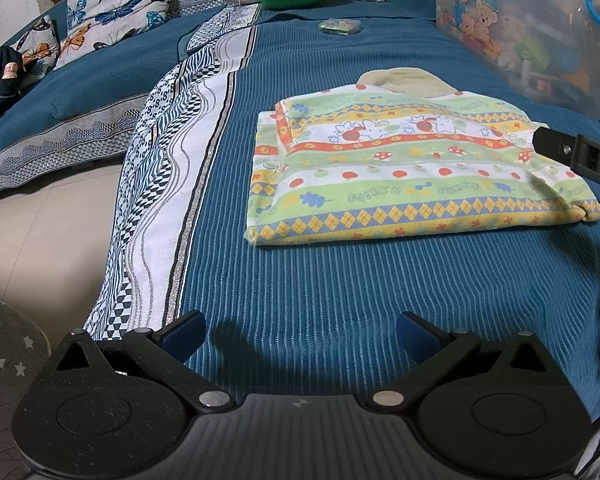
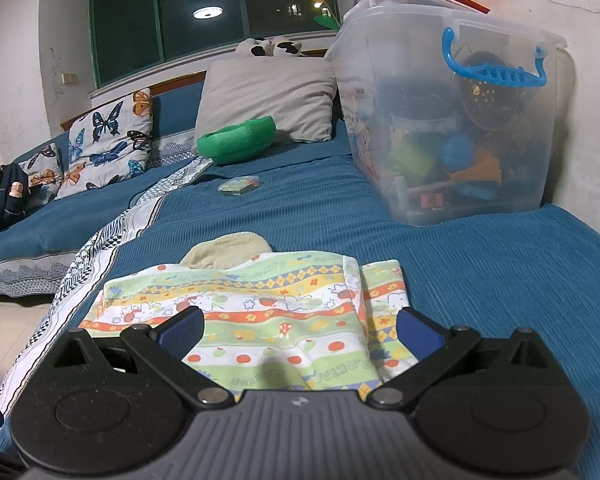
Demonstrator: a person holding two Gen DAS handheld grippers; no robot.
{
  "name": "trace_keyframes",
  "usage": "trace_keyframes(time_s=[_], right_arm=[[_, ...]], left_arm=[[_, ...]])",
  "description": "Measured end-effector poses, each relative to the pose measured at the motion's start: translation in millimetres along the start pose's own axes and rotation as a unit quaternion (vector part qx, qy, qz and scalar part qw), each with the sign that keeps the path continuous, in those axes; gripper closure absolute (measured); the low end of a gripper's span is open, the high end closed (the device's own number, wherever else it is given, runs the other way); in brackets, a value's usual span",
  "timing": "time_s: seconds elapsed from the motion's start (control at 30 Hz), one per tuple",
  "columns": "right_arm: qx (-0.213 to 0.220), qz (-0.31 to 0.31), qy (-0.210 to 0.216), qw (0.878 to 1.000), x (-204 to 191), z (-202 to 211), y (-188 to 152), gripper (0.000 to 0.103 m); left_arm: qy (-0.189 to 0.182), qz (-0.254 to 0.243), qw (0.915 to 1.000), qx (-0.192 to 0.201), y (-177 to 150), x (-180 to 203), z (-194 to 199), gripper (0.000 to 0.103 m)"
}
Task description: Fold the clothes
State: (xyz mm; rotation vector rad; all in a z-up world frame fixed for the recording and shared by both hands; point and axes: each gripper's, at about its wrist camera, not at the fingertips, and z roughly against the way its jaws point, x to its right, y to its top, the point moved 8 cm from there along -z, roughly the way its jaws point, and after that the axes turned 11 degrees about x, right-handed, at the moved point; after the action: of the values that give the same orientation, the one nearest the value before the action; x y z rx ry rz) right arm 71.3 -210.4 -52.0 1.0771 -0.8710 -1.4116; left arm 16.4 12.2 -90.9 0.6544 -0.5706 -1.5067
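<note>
A folded child's garment (image 1: 412,172) with green, yellow and orange patterned stripes lies flat on the blue ribbed bedspread (image 1: 340,280). A beige cloth (image 1: 408,82) pokes out from under its far edge. My left gripper (image 1: 300,338) is open over bare bedspread, well short of the garment. One finger of the right gripper (image 1: 556,150) reaches over the garment's right side. In the right wrist view the garment (image 2: 268,320) lies directly under my right gripper (image 2: 300,334), which is open with nothing between its blue pads.
A clear plastic storage box (image 2: 452,120) full of toys stands at the right. A green foam bowl (image 2: 238,140), a grey pillow (image 2: 268,100) and a small clear packet (image 2: 238,185) sit farther back. Butterfly cushions (image 2: 108,140) and a dark backpack (image 2: 4,200) are on the left. The bed edge drops to the floor (image 1: 40,220).
</note>
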Motion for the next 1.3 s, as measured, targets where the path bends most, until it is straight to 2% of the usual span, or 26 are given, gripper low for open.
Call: trace_keyframes(time_s=[0.4, 0.67, 0.83, 0.93, 1.0, 1.1, 1.23, 1.3], right_arm=[[-0.008, 0.008, 0.006, 1.0, -0.2, 2.0, -2.1, 0.0], [-0.025, 0.015, 0.017, 0.999, 2.7, 3.0, -3.8, 0.0], [-0.039, 0.024, 0.017, 0.999, 3.9, -1.8, -3.4, 0.0], [-0.042, 0.043, 0.012, 0.998, 3.8, -7.5, -2.4, 0.0], [-0.044, 0.05, 0.011, 0.998, 3.6, -11.6, -1.4, 0.0], [-0.047, 0.06, 0.01, 0.997, 2.0, -17.6, 0.1, 0.0], [-0.062, 0.074, 0.011, 0.995, -0.5, -26.4, -5.8, 0.001], [-0.082, 0.082, 0.01, 0.993, -0.3, -31.8, -13.6, 0.007]], left_arm=[[-0.013, -0.001, 0.9999, 0.0, 5.8, -0.9, 0.8, 0.0], [-0.044, -0.034, 0.9976, 0.04, 39.7, 12.2, 6.3, 0.0], [-0.078, -0.04, 0.9938, 0.069, 66.1, 24.5, -6.9, 0.0], [-0.097, -0.04, 0.9916, 0.076, 74.3, 29.6, -21.4, 0.005], [-0.102, -0.048, 0.9909, 0.074, 74.3, 31.6, -32.3, 0.015], [-0.105, -0.054, 0.9906, 0.069, 69.3, 31.8, -45.7, 0.024], [-0.11, -0.057, 0.9895, 0.074, 70.0, 29.3, -47.3, 0.025], [-0.114, -0.058, 0.9888, 0.078, 72.8, 27.6, -45.4, 0.027]])
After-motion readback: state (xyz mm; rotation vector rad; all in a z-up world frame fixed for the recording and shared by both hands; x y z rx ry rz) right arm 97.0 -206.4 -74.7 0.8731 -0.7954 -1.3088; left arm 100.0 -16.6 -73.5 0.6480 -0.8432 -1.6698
